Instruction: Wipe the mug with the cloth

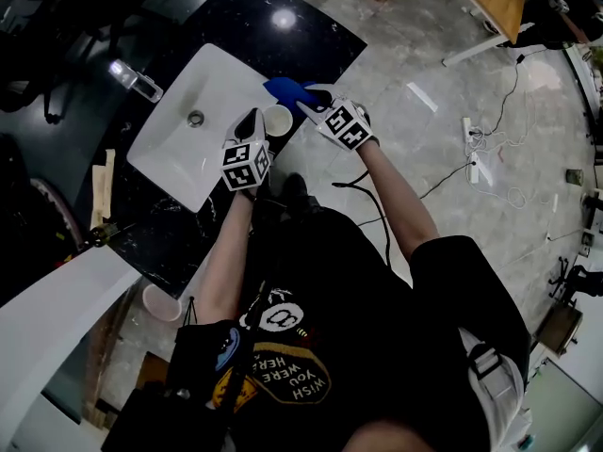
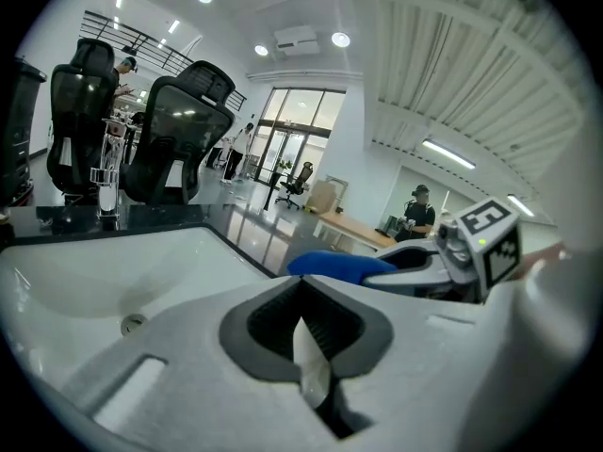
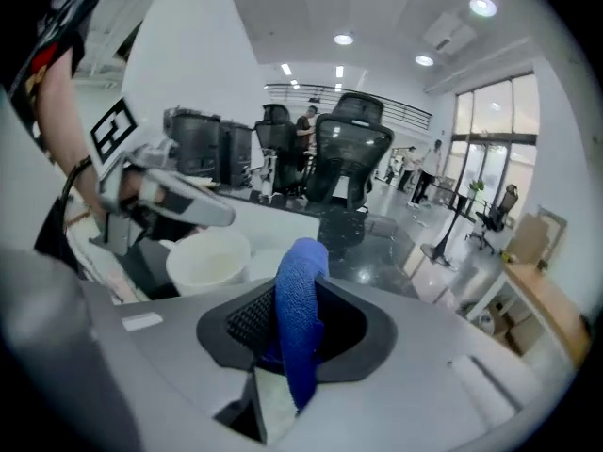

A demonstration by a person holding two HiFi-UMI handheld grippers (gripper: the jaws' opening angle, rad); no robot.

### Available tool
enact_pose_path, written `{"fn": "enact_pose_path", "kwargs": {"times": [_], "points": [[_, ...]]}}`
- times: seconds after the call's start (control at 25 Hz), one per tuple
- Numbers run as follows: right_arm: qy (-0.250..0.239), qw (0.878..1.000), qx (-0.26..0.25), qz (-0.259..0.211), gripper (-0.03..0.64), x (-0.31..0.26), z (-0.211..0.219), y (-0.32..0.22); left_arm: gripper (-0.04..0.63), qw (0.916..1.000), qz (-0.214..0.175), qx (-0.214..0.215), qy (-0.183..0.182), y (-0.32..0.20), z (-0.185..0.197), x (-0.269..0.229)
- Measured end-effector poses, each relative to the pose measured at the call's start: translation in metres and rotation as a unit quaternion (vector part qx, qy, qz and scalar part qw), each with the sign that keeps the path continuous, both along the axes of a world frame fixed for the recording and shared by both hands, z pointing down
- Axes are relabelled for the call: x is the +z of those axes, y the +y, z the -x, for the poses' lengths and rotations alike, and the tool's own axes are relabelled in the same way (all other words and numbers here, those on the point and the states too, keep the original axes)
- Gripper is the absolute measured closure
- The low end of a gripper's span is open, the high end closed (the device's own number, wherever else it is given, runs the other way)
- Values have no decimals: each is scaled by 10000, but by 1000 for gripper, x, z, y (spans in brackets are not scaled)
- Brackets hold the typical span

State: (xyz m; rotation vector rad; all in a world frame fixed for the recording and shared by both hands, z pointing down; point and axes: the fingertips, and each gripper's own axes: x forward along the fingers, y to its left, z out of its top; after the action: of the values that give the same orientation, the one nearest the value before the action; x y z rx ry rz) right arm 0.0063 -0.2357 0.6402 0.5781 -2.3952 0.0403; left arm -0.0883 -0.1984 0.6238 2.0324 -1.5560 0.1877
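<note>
A white mug [image 1: 278, 120] is up at the near right corner of the white sink [image 1: 174, 153], its opening facing up. My left gripper [image 1: 254, 119] reaches it from the left. In the left gripper view the jaws [image 2: 306, 314] are closed with only a thin white strip between them, and the mug's body is hidden. My right gripper [image 1: 306, 102] is shut on a folded blue cloth [image 1: 285, 89], held just beyond the mug's rim. The right gripper view shows the cloth [image 3: 300, 314] standing up between the jaws, with the mug [image 3: 209, 260] and the left gripper [image 3: 221, 217] to the left.
The sink is set in a black counter [image 1: 292, 45] with a drain [image 1: 195, 118] and a clear fitting [image 1: 134, 81] behind it. Cables and a power strip [image 1: 471, 153] lie on the floor to the right. A white cup [image 1: 160, 301] stands lower left. Office chairs [image 2: 179, 139] stand beyond the counter.
</note>
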Motion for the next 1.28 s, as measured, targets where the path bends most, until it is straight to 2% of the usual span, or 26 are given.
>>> {"fn": "enact_pose_path", "kwargs": {"times": [0.04,0.12,0.2,0.36,0.4,0.44,0.52,0.6,0.72,0.84,1.04,1.28], "points": [[-327,9985,316,303,517,3,-1,-12,592,10000,-13,2,-6,0,1,-1],[-1006,9828,1086,1104,500,17,-7,-32,592,10000,-40,4,-12,2,1,-5],[-1238,9650,1733,1532,391,34,-19,-42,592,10000,-82,-5,-14,4,3,-9],[-1276,9596,2279,1046,356,22,-45,-25,592,9996,-294,-7,-10,14,10,-27],[-1421,9561,2401,900,366,10,-51,-14,592,9994,-349,4,-3,20,12,-32],[-1613,9524,2473,763,412,-4,-54,0,592,9992,-399,20,5,27,12,-36],[-1948,9497,2410,452,537,-36,-52,33,592,9988,-488,47,-19,42,11,-44],[-2140,9503,2252,210,614,-61,-41,66,592,9982,-580,71,-109,56,10,-53],[-2339,9474,2180,110,614,-84,-26,98,592,9962,-743,239,-382,74,-1,-65],[-2337,9491,2109,82,615,-91,-18,115,591,9938,-822,446,-596,89,-17,-71],[-2349,9478,2153,-56,615,-100,-17,125,591,9910,-967,551,-743,108,-25,-82],[-2311,9471,2224,-90,615,-99,-21,131,591,9926,-926,376,-687,118,-14,-82]]}}
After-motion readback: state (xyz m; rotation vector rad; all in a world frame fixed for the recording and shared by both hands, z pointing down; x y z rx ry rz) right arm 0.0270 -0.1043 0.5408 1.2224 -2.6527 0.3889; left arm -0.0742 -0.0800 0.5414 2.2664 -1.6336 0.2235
